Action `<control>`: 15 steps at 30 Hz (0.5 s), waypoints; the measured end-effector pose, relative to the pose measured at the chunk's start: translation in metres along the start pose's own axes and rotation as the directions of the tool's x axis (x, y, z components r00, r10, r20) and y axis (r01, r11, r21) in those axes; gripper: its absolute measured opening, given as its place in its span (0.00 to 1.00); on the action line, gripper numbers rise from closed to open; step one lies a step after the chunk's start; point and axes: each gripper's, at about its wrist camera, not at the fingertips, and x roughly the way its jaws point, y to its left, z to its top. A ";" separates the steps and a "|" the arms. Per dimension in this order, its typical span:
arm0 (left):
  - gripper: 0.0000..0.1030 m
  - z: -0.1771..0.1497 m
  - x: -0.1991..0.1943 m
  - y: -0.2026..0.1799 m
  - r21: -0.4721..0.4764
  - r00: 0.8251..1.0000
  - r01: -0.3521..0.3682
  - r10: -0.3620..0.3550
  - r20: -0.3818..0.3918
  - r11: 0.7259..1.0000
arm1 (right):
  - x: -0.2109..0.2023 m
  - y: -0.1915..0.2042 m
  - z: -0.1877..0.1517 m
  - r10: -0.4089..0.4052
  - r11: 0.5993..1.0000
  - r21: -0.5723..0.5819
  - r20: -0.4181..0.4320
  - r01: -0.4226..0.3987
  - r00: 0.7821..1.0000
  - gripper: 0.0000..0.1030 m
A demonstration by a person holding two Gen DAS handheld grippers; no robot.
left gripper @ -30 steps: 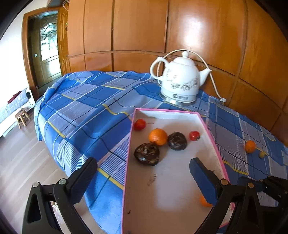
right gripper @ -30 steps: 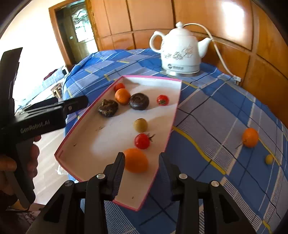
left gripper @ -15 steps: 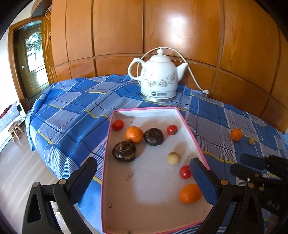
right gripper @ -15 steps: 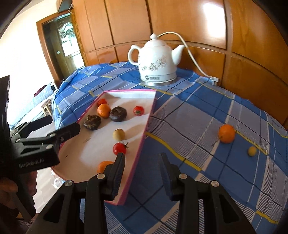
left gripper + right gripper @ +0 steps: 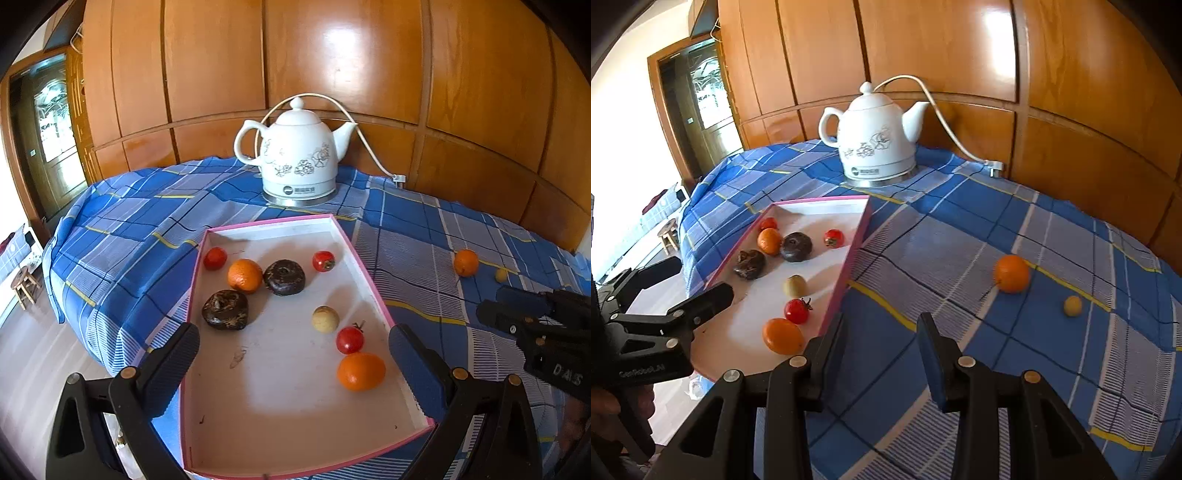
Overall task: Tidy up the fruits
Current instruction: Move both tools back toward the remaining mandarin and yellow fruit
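Both claws drew back from pink-rimmed white cardboard tray (image 5: 373,280) | right claw (image 5: 881,343) apart, empty; left claw (image 5: 293,354) wide apart, empty | loose round orange (image 5: 1011,274) on counter: firm, light, rolls; pinch its widest middle

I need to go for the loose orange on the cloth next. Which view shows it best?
The right wrist view: the orange lies large and unobstructed on the blue checked cloth, beside a small yellow fruit. The left wrist view shows it smaller, near the right edge.

Blue plaid tablecloth (image 5: 129,229) with yellow lines, pink-rimmed white tray (image 5: 373,291), white kettle (image 5: 297,155) with grey flower print, orange tangerine (image 5: 1011,274) far right.
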 end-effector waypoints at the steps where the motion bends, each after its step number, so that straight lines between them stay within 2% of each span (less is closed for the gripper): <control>1: 1.00 0.000 0.000 -0.002 0.005 1.000 0.004 -0.004 0.000 1.000 | -0.001 -0.003 0.000 -0.009 1.000 -0.001 0.001 0.009 1.000 0.38; 15: 1.00 0.013 0.005 -0.029 0.060 0.999 0.051 -0.051 0.000 0.997 | -0.023 -0.064 0.013 -0.123 0.992 0.019 0.014 0.123 0.992 0.38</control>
